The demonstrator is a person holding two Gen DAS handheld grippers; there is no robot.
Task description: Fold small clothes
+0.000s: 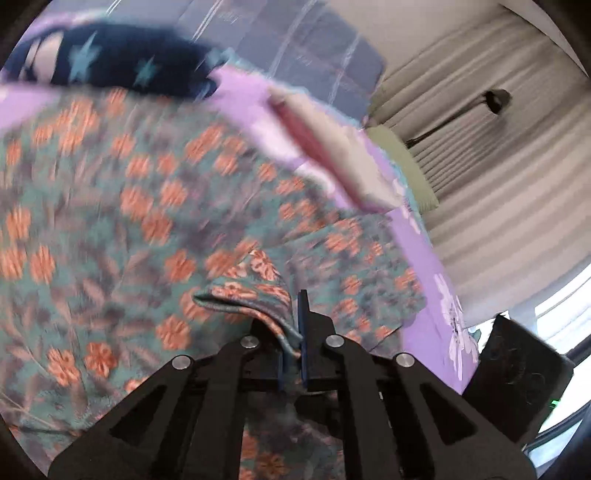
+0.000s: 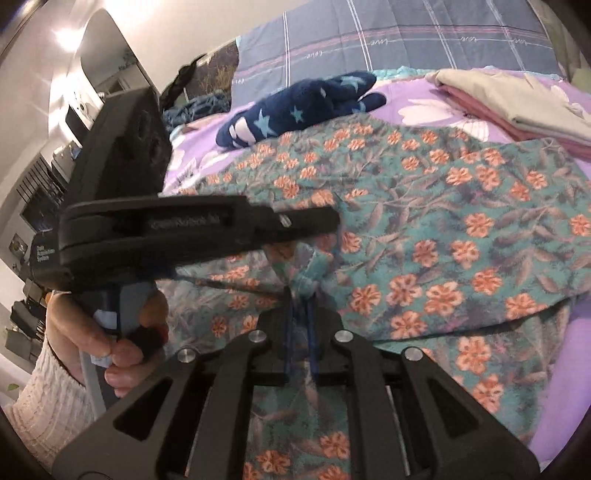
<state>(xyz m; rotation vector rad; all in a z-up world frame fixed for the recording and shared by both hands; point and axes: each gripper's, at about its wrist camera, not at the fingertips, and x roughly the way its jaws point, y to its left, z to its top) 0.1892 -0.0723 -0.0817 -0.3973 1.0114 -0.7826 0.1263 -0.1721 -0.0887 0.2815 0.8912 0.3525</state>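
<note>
Floral garment (image 2: 424, 229) edge pinched, both grippers' jaws

Both wrist views look forward, close over the same floral garment (image 1: 147, 206) (image 2: 443, 229) on the bed.

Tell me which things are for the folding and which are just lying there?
For the folding: flowery garment, pinched in the shut left gripper and right gripper.

Just lying there: starry blue garment, folded stack, plaid pillow.
</note>
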